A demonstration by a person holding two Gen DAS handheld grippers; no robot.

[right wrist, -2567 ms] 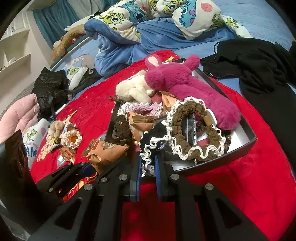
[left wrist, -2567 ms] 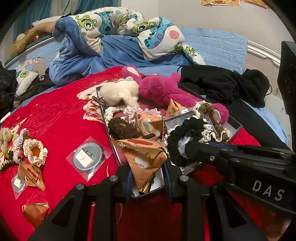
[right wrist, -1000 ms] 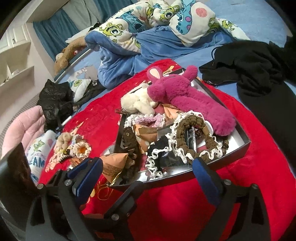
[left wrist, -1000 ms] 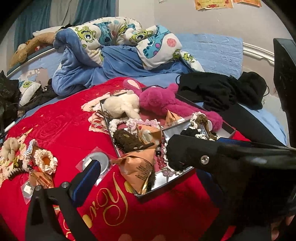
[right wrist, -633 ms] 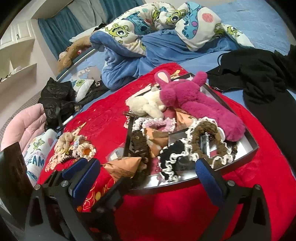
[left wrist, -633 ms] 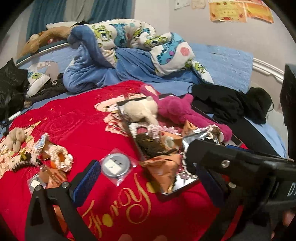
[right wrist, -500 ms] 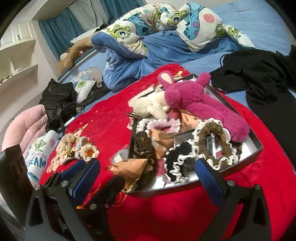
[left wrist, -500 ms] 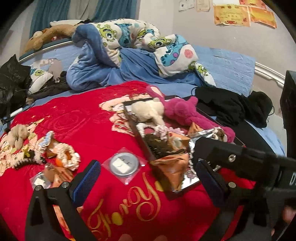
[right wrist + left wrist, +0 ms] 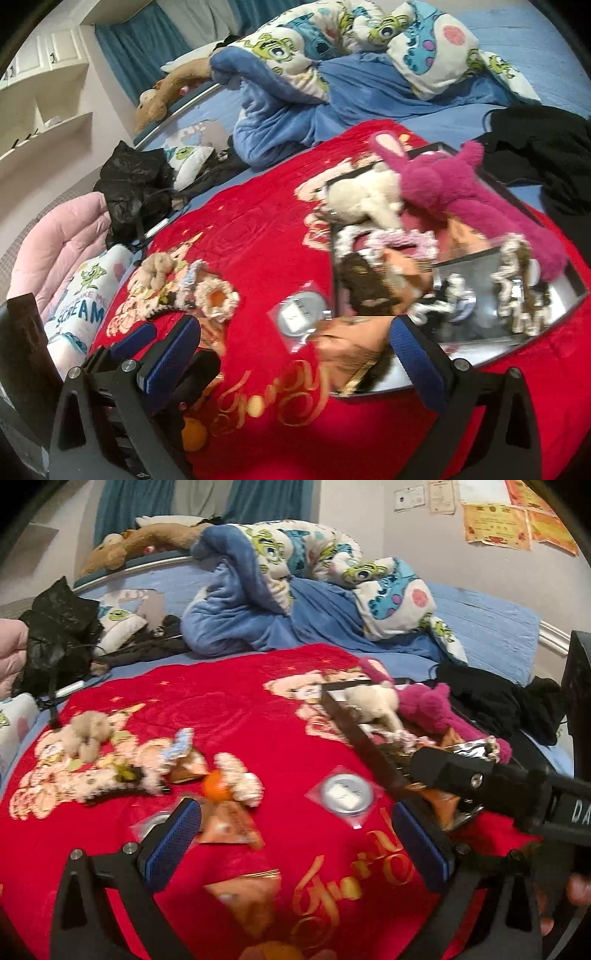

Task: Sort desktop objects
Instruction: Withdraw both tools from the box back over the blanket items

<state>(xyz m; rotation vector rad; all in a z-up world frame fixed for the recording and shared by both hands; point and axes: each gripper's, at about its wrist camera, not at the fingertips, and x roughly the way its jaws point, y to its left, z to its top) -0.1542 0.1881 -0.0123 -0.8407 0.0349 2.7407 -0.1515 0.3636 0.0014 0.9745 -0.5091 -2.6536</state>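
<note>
My left gripper (image 9: 295,845) hangs open and empty over the red blanket. Ahead of it lie an orange snack packet (image 9: 229,821), a cream scrunchie (image 9: 236,782) and a round tin in a plastic bag (image 9: 346,794). A second orange packet (image 9: 255,893) lies nearer, blurred. The dark tray (image 9: 365,746) stands to the right, holding a white plush (image 9: 373,701) and a pink plush (image 9: 436,709). My right gripper (image 9: 295,354) is open and empty too, short of the tray (image 9: 480,356). An orange packet (image 9: 351,343) sits at the tray's near corner, with scrunchies (image 9: 517,280) inside.
A small beige plush (image 9: 88,733) and hair accessories lie at the blanket's left. Black clothing (image 9: 546,155) is heaped right of the tray. Rumpled blue bedding (image 9: 258,602) and a black bag (image 9: 136,184) lie behind. A hand (image 9: 576,890) shows at the lower right.
Both grippers opened, letting go of the orange packet and the black scrunchie at the tray. Both then drew back and swung left over the loose items.
</note>
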